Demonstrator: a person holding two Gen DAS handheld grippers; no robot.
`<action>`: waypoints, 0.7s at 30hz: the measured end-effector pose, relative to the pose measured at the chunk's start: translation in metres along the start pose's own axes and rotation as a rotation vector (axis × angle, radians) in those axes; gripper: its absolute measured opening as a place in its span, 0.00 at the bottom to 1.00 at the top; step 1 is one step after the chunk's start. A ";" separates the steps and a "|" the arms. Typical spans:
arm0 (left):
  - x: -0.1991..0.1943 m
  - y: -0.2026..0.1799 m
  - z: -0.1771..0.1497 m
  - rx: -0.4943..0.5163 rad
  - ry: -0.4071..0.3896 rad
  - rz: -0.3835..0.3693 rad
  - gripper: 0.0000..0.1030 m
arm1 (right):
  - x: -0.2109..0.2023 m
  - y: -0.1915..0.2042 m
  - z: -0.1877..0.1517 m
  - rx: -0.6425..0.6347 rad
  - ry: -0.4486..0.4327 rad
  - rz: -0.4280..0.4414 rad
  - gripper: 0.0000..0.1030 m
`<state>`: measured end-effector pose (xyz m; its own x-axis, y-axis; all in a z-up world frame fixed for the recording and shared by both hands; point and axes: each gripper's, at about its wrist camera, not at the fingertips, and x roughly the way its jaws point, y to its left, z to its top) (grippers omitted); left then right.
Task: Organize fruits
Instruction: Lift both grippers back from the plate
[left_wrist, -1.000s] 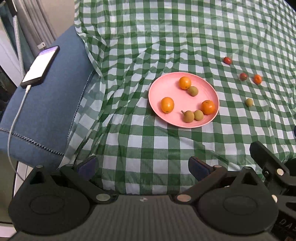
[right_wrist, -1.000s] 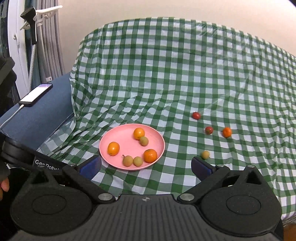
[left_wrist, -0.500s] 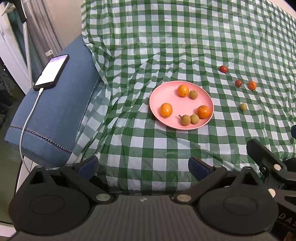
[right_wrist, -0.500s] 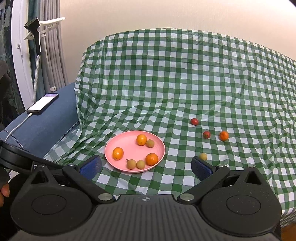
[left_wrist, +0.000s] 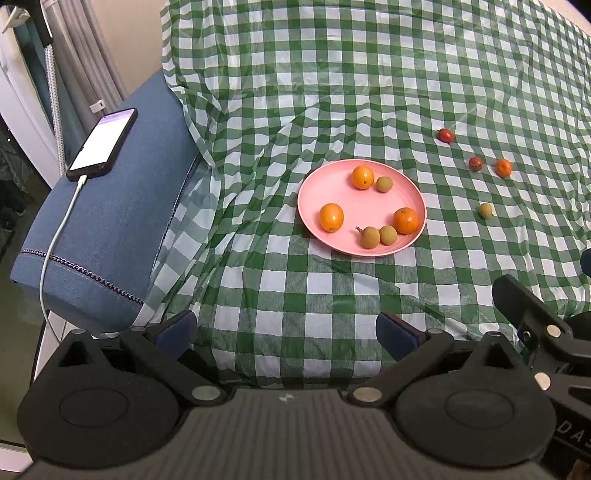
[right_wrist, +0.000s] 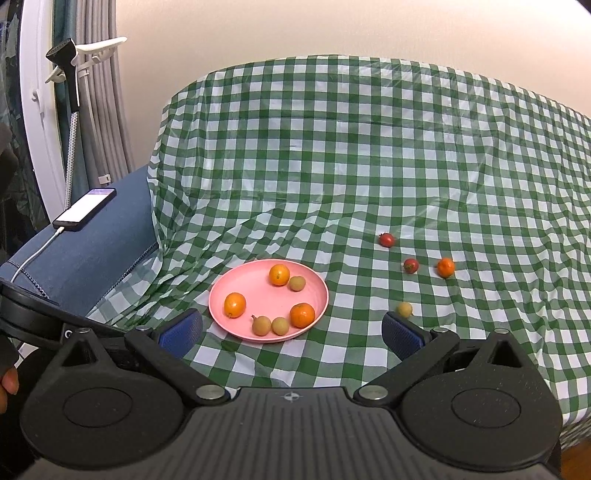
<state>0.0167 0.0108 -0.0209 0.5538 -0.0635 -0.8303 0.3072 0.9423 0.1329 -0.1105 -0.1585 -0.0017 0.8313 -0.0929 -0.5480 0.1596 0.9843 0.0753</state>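
A pink plate (left_wrist: 413, 192) sat at center frame on the checked cloth (left_wrist: 295, 295), already carrying three oranges and three small tan fruits. Four fruits lay loose on the cloth to its right, well apart from the rim: a red one (right_wrist: 386, 240) farthest back, a second red one (right_wrist: 410, 265) beside a small orange (right_wrist: 446, 267), and a tan one (right_wrist: 404, 309) nearest me, just above my right gripper's (right_wrist: 291, 330) right-hand pad in the frame. I held both grippers back over the cloth's near edge, my left gripper (left_wrist: 286, 332) and the right alike spread wide and carrying nothing. The gathering looked part done, with the loose four left to collect. My next move, I judged, called for the right gripper to reach the tan fruit and close gently on it. A phone (left_wrist: 101, 144) lay charging on a blue cushion (left_wrist: 110, 229) at left.
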 end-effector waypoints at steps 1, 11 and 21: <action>0.001 0.000 0.000 0.000 0.002 -0.001 1.00 | 0.000 0.000 0.000 0.000 0.002 0.000 0.99; 0.011 -0.001 0.007 0.018 0.030 0.004 1.00 | 0.011 -0.002 0.000 0.016 0.009 0.002 0.99; 0.035 -0.017 0.028 0.017 0.082 -0.002 1.00 | 0.027 -0.039 -0.004 0.107 -0.006 -0.073 0.99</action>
<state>0.0523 -0.0169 -0.0373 0.4885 -0.0375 -0.8718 0.3213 0.9366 0.1397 -0.0961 -0.1994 -0.0226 0.8186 -0.1647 -0.5502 0.2752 0.9534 0.1241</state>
